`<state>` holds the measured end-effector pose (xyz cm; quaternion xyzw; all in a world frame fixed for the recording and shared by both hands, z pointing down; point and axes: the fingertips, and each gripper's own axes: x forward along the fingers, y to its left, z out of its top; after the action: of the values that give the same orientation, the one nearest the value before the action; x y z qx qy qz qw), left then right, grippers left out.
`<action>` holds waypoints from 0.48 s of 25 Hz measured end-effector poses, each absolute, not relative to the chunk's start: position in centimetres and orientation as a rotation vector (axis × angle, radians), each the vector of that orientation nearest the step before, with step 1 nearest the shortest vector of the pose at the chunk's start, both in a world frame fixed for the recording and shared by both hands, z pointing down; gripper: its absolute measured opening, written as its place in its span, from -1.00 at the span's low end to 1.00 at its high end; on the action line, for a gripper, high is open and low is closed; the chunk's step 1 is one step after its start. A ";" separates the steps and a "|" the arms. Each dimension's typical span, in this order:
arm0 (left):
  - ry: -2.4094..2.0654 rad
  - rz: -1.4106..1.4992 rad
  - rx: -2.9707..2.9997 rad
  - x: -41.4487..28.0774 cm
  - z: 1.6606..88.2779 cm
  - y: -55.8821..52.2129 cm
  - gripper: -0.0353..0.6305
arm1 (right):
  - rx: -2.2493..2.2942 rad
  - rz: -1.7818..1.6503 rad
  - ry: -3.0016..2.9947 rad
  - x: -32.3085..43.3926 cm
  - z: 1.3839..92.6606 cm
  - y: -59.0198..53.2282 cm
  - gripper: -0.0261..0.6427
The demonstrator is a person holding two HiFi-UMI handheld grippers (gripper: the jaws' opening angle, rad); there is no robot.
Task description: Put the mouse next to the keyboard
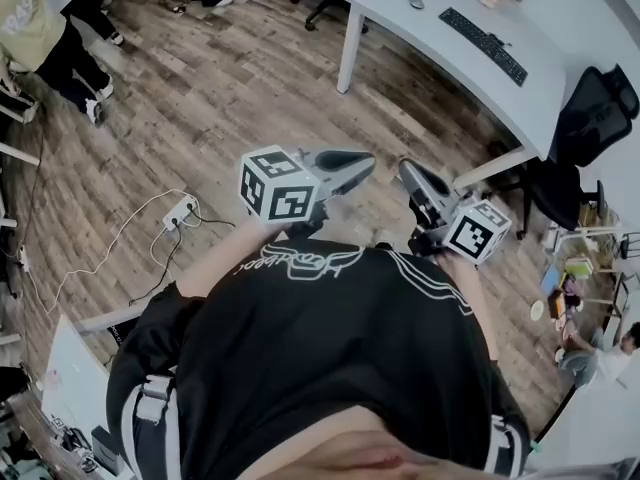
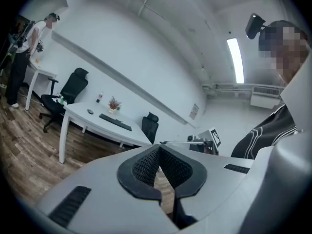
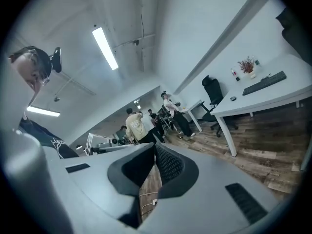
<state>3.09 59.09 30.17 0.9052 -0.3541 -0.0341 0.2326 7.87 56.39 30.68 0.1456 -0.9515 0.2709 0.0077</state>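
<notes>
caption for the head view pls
Shut, empty left gripper and right gripper held above wood floor; keyboard and mouse lie apart on the white desk

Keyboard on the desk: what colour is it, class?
The keyboard is black, lying on a white desk. The head view shows it best.

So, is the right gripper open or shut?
Shut. The right gripper shows its jaw tips touching, with nothing held between them.
</notes>
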 end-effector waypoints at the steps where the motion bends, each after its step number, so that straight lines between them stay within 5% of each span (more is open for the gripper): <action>1: -0.973 -0.096 2.484 3.1 30.2 59.1 -0.88 | 0.473 0.861 -2.973 8.1 30.8 56.3 -0.88; 12: -0.988 -0.115 2.380 2.9 32.0 54.6 -0.88 | 0.563 0.965 -2.880 9.4 34.2 51.0 -0.88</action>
<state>2.89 54.62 32.04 0.8865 -0.3680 -0.0429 0.2773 9.35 51.05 34.15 0.1822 -0.9320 0.3122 0.0262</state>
